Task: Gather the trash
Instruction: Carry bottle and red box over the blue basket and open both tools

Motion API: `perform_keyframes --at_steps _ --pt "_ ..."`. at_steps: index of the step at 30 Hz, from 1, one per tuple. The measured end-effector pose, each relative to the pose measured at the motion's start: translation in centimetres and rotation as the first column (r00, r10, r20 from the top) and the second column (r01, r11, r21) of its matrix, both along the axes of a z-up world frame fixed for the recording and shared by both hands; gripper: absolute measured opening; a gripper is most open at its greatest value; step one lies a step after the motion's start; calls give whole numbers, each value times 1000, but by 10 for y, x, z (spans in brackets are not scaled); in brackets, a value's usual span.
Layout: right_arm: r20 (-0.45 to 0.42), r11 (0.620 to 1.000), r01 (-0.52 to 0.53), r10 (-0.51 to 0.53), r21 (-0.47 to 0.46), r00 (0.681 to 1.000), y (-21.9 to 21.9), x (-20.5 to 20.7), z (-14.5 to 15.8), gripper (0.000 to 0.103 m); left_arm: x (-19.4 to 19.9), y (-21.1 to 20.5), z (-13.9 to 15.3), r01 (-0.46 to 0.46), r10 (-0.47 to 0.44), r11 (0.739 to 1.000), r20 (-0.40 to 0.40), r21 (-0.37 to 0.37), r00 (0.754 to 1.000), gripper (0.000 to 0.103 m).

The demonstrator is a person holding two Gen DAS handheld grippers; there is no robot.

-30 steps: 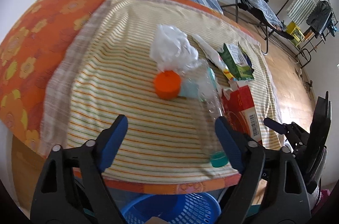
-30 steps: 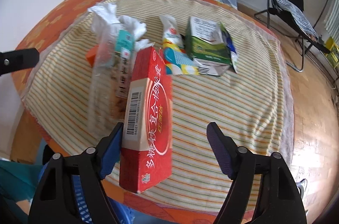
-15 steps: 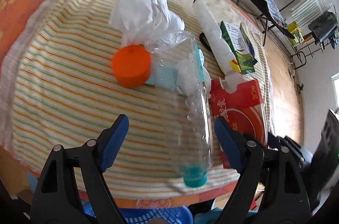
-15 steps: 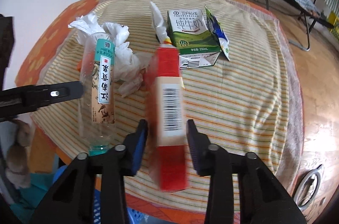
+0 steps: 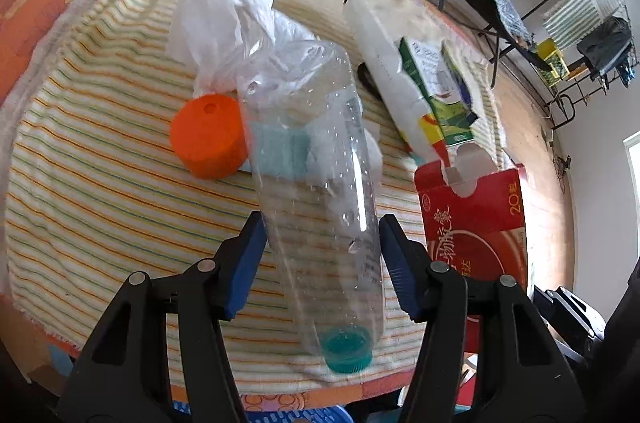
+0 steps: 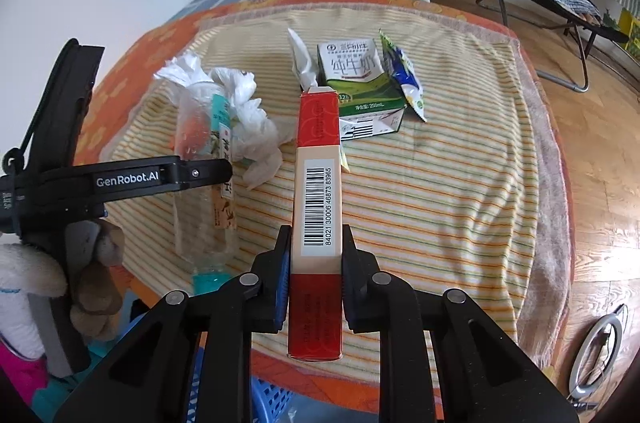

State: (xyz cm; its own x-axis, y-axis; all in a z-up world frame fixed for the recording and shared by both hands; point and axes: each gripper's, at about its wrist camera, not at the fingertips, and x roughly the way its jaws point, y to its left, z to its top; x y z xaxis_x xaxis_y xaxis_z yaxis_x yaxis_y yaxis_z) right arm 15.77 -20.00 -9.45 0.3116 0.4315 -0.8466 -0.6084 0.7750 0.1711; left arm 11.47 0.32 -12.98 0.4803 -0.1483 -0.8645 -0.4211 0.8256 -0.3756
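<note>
Lengthwise, the red carton runs straight away from the right gripper, barcode side up, its torn end toward the milk carton; both blue pads clamp its narrow sides and its near end overhangs the table edge. On the left, the clear bottle lies along the left gripper — teal cap nearest the camera at the cloth's front edge, base pointing at the crumpled plastic bag. Its jaws sit snug at the bottle's flanks; whether they truly squeeze it I cannot tell. An orange lid lies just left of the bottle. Bare striped cloth spreads to the right. A blue basket under the edge is mostly hidden — only its mesh rim shows.
</note>
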Motion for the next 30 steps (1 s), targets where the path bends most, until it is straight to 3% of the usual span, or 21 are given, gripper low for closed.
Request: perform_keyframes --at_steps 10,17,22,30 --pt "60 994 -44 38 99 997 -19 -55 34 19 -59 -1 56 40 -53 994 126 107 991 58" --pt "151 987 -124 108 100 983 -29 -115 44 19 -117 -12 86 82 -115 981 193 174 974 58" --pt "113 982 -147 134 117 985 -38 -147 27 19 -154 -17 85 110 -150 973 193 205 970 58" --pt "55 979 -194 191 64 980 -35 -180 -11 19 -205 -25 51 151 -175 969 113 197 978 58"
